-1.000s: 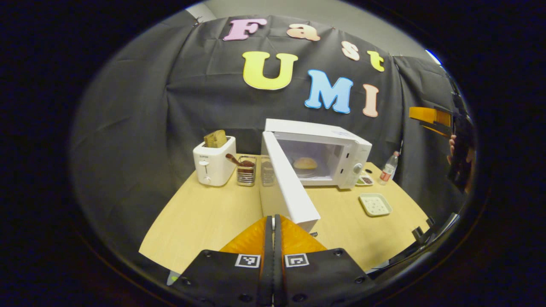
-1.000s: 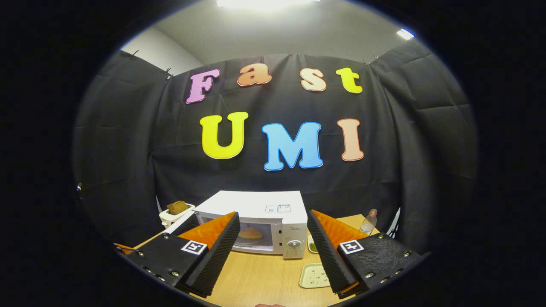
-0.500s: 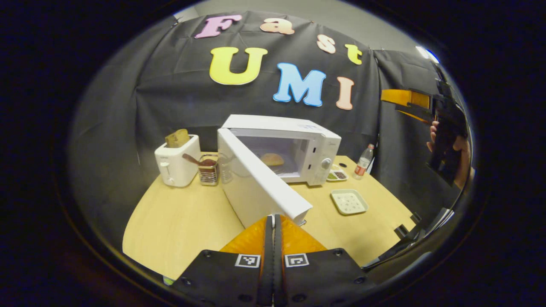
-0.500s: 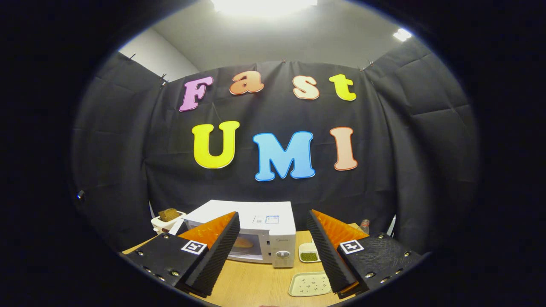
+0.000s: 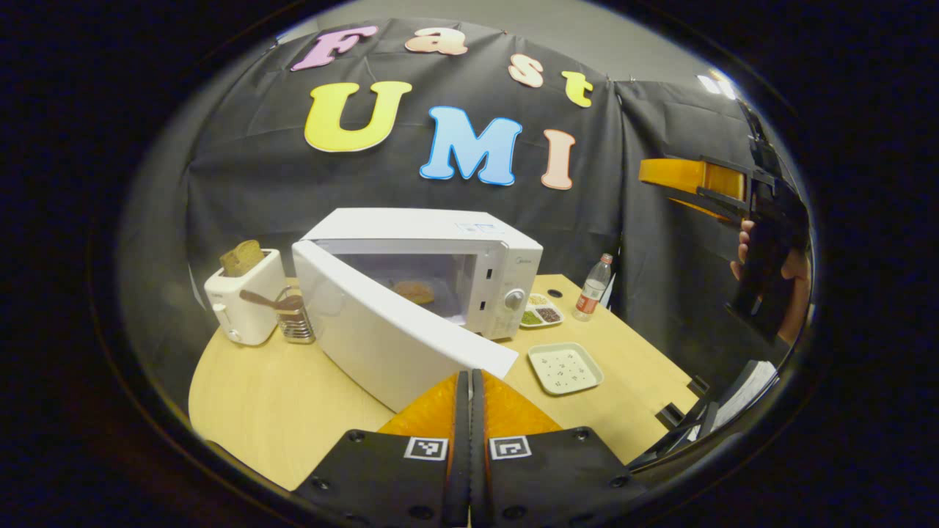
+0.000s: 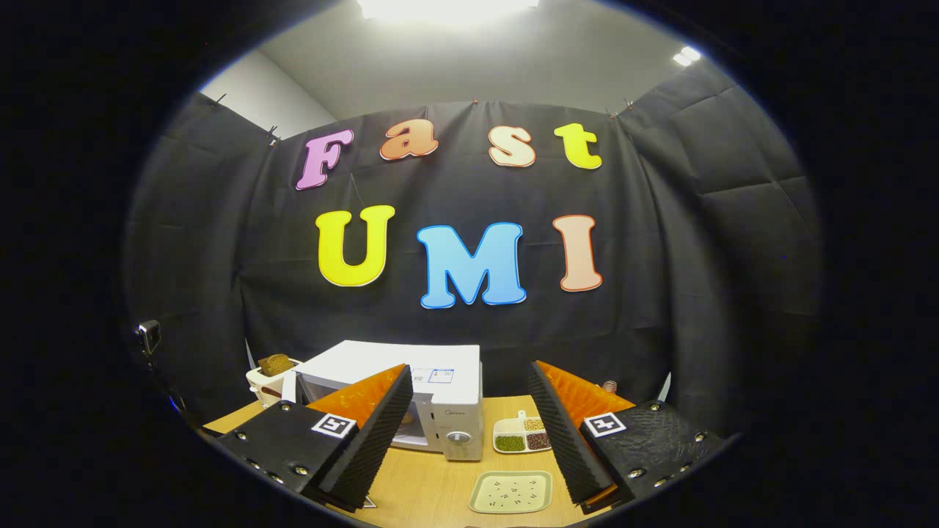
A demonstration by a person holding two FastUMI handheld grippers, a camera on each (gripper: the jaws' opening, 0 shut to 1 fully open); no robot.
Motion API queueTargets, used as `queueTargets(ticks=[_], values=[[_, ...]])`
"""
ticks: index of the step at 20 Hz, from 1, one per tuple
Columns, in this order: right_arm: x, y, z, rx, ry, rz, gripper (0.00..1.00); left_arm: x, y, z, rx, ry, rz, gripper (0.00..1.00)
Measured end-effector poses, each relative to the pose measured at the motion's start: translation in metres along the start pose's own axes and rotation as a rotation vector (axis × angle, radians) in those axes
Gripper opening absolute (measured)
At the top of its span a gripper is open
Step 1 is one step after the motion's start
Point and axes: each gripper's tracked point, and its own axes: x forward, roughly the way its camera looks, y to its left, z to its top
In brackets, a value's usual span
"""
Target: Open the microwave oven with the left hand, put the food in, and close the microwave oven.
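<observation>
Both views face the microwave (image 5: 469, 253) – left gripper view nearer

White microwave (image 5: 440, 242) and toaster (image 5: 246, 304), pale wood table (image 5: 279, 411), speckled cream tray (image 5: 565, 367).

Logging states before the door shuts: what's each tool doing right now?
Left tool: closed, holding nothing, tips at the microwave door edge.
Right tool: open, empty, raised off the table.

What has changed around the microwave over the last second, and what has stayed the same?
The microwave door has swung partway shut, with the closed left gripper following just behind its free edge. The bun stays inside the microwave. The right gripper stays open and empty, raised above the table.
</observation>
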Motion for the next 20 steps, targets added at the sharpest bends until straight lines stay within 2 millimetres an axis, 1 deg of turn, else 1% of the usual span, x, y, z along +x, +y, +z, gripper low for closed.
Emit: queueTargets(ticks=[3, 5, 13, 18, 20], values=[[0.001, -0.019, -0.005, 0.003, 0.018, -0.027, 0.97, 0.02, -0.015, 0.006, 0.006, 0.002, -0.033, 0.07], [0.002, -0.03, -0.007, 0.008, 0.024, -0.047, 0.97, 0.03, -0.02, 0.009, 0.016, 0.005, -0.044, 0.07], [0.002, -0.067, -0.014, 0.031, 0.043, -0.136, 0.97, 0.065, -0.018, 0.027, 0.037, 0.005, -0.061, 0.07], [0.003, -0.081, -0.019, 0.053, 0.063, -0.16, 0.97, 0.084, -0.024, 0.035, 0.033, 0.002, -0.076, 0.07], [0.004, -0.084, -0.017, 0.052, 0.062, -0.165, 0.97, 0.091, -0.026, 0.039, 0.043, 0.002, -0.08, 0.07]])
